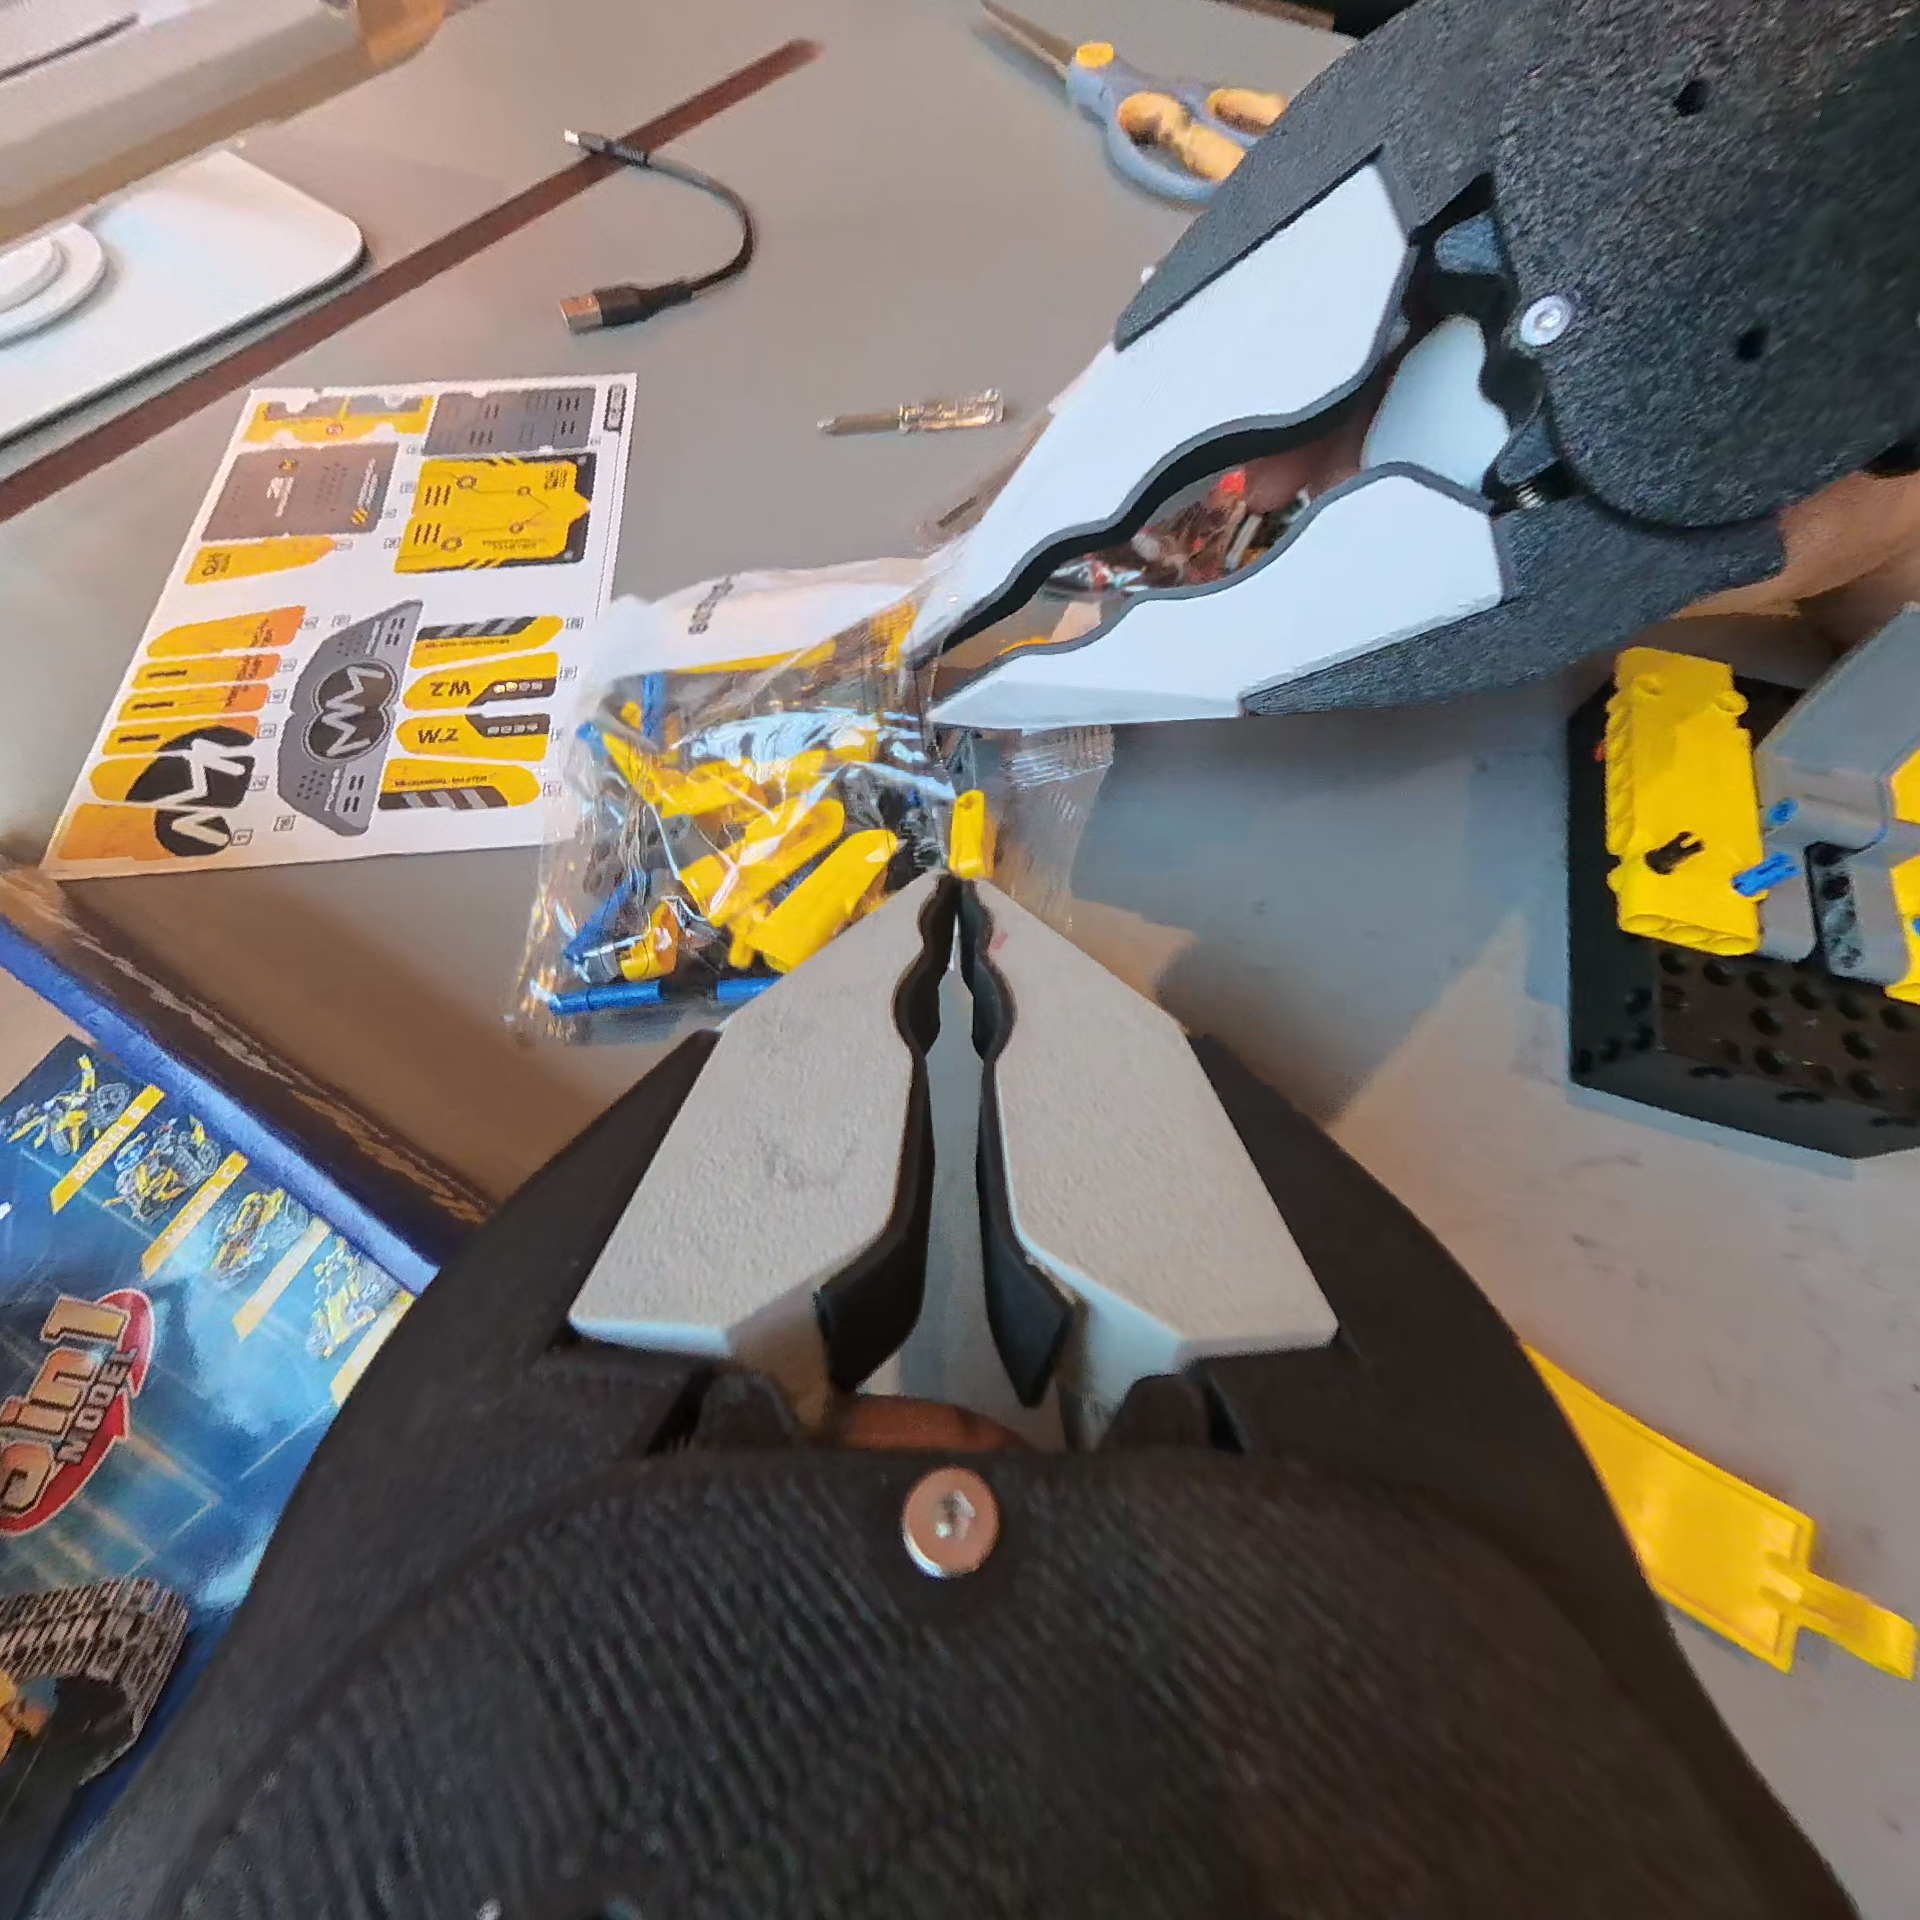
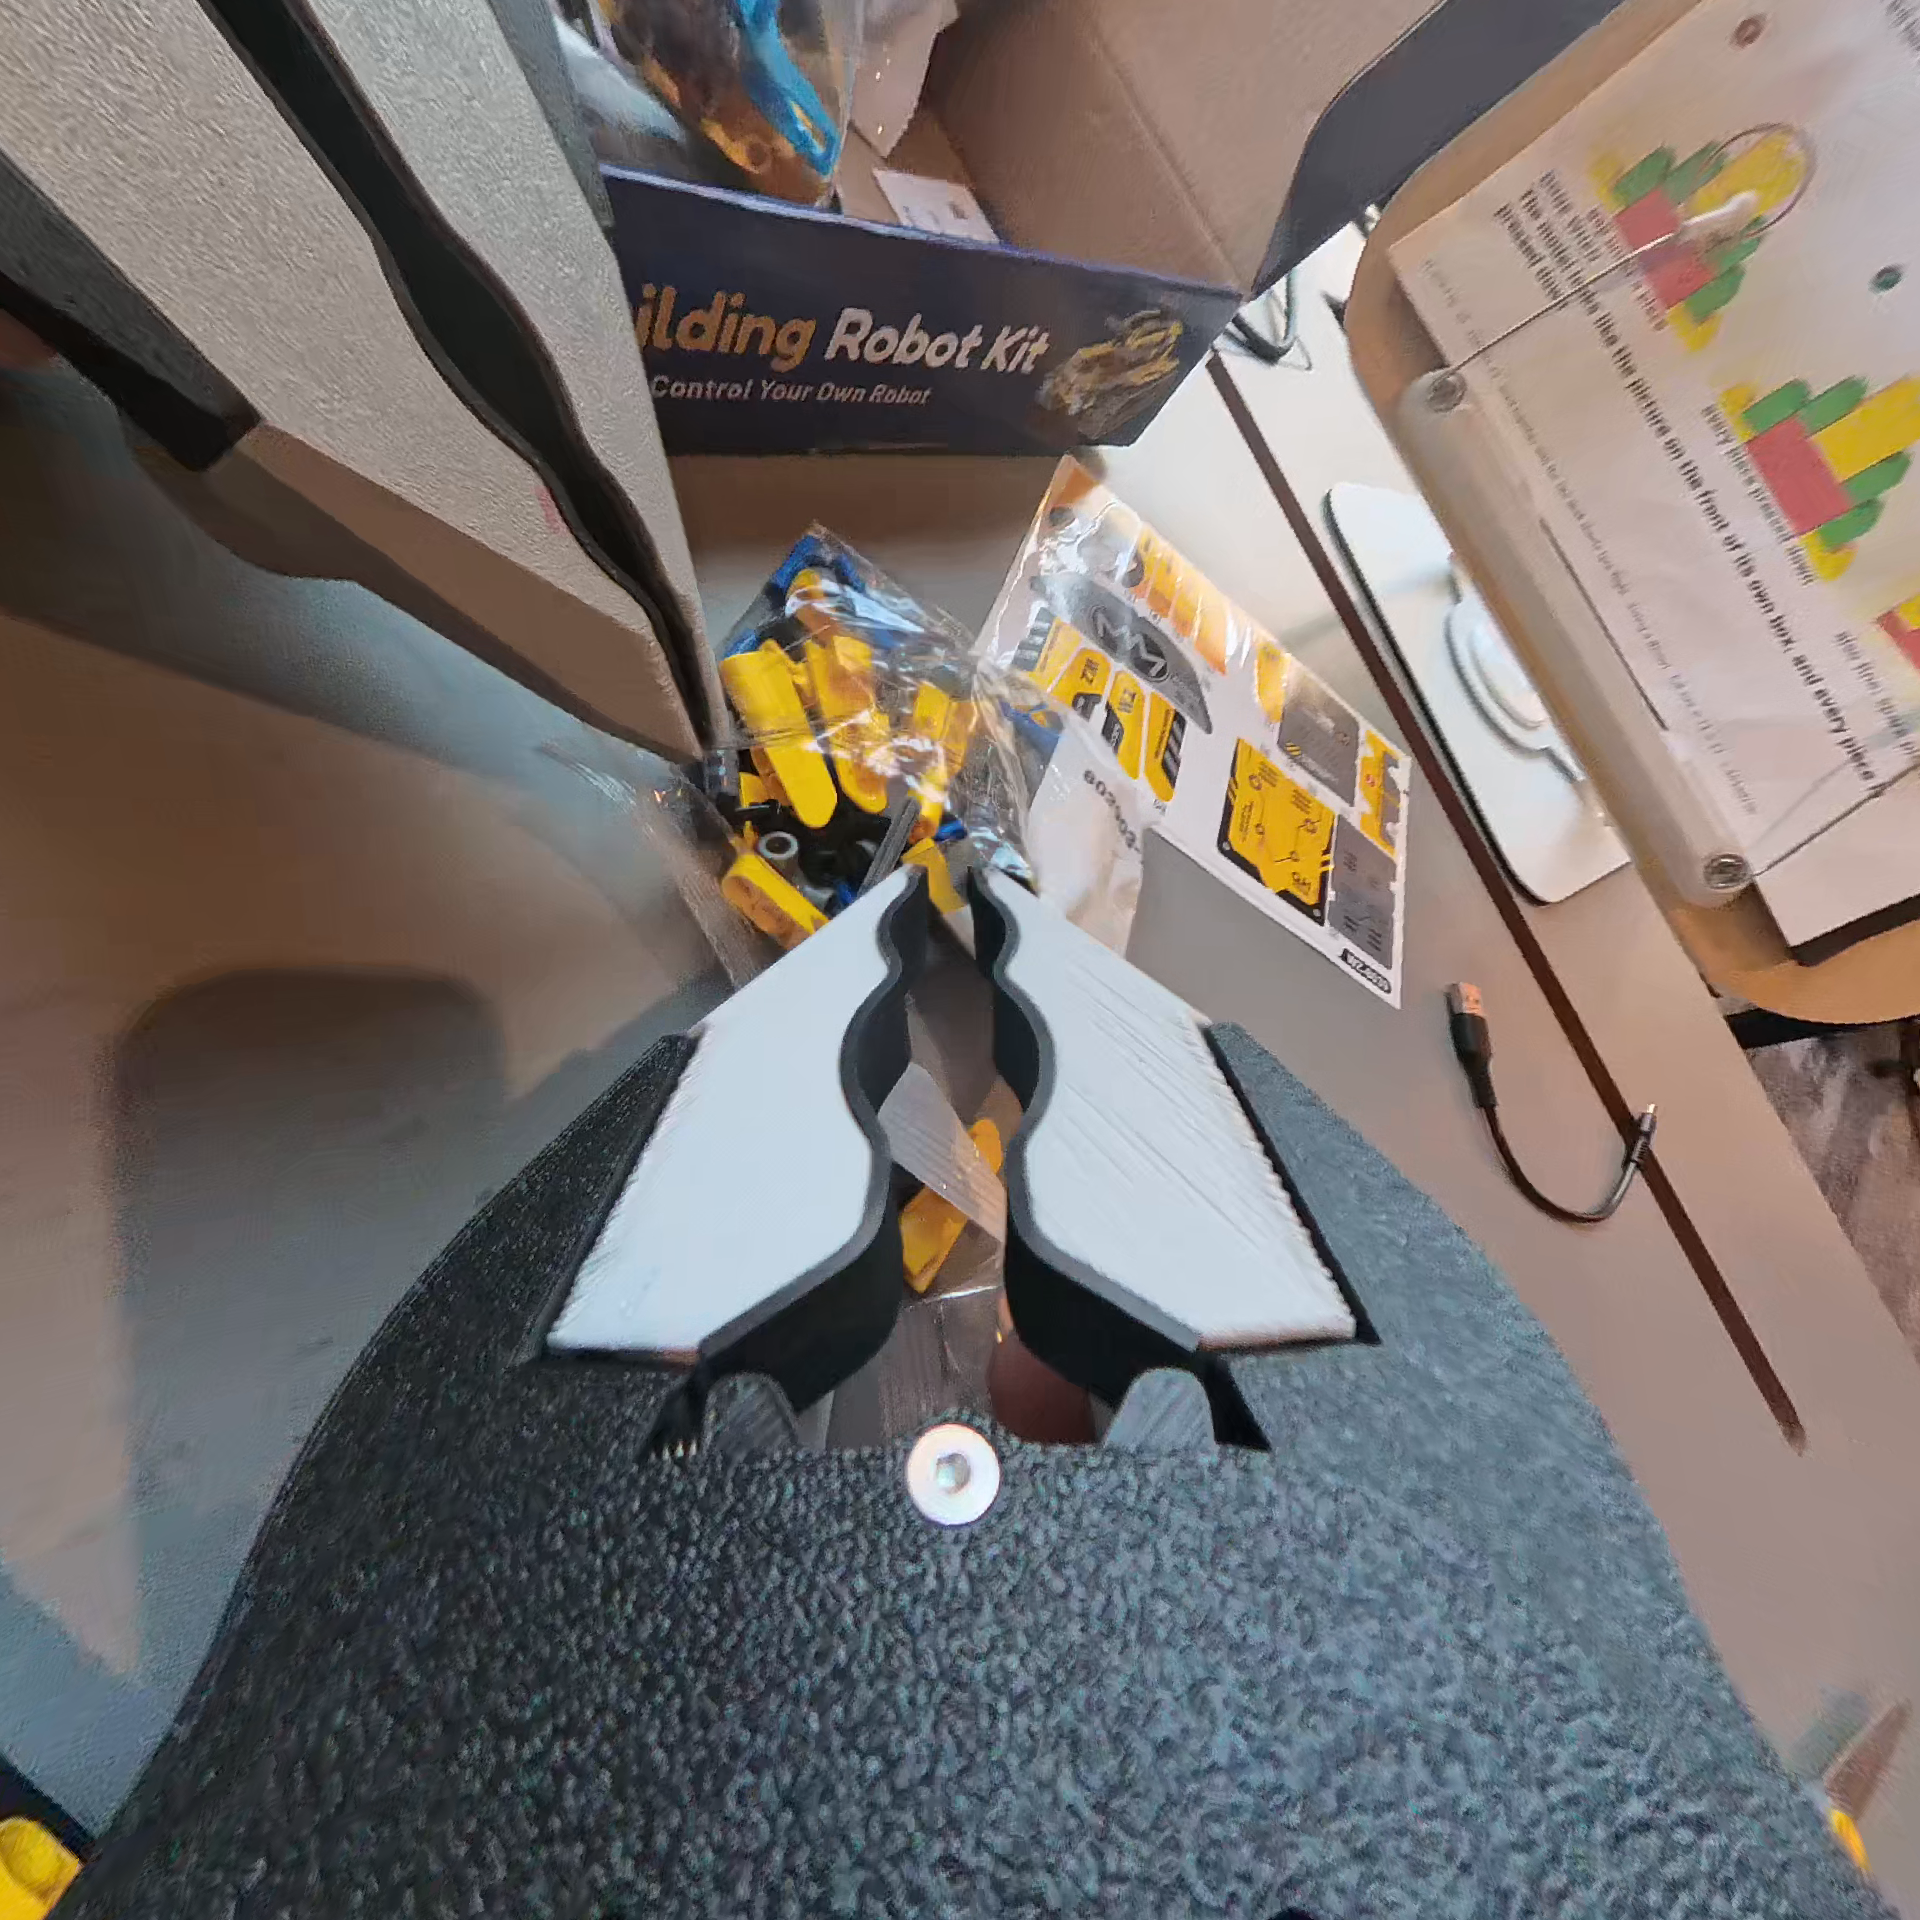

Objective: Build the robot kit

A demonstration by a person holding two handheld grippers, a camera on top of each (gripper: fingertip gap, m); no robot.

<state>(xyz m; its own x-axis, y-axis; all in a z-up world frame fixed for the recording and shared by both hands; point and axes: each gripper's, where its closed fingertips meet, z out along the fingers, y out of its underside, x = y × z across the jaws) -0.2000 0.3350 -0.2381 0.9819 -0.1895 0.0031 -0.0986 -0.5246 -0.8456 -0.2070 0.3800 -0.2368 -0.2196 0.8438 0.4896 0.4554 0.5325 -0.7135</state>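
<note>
Left gripper [image 1: 954,883]: jaws pinched nearly together at the tips, clamping the near edge of a clear plastic bag [image 1: 748,831] of yellow, blue and black building pieces. Small yellow piece [image 1: 968,831] sits right at the tips, inside the bag or on it, can't tell.

Right gripper [image 1: 920,681], coming in from the bag's far right: jaws narrowly apart further back, tips converged on the bag's upper edge and its white strip. In the right wrist view its tips [image 2: 948,883] press into the bag [image 2: 862,727]; whether they fully clamp the film, can't tell, looks gripped.

Bag lies on a grey desk [image 1: 1299,1195]. Left of bag: sticker sheet [image 1: 353,623], touching or slightly under the bag edge. Beyond the bag: black USB cable [image 1: 675,239], a small metal tool [image 1: 914,416], scissors [image 1: 1153,104] with yellow-grey handles. Right of bag: black perforated block [image 1: 1714,1029] carrying yellow and grey parts. Near-left of bag: blue kit box [image 1: 156,1299]. Near-right: flat yellow plastic piece [image 1: 1704,1527]. Far left: white stand base [image 1: 177,270].
</note>
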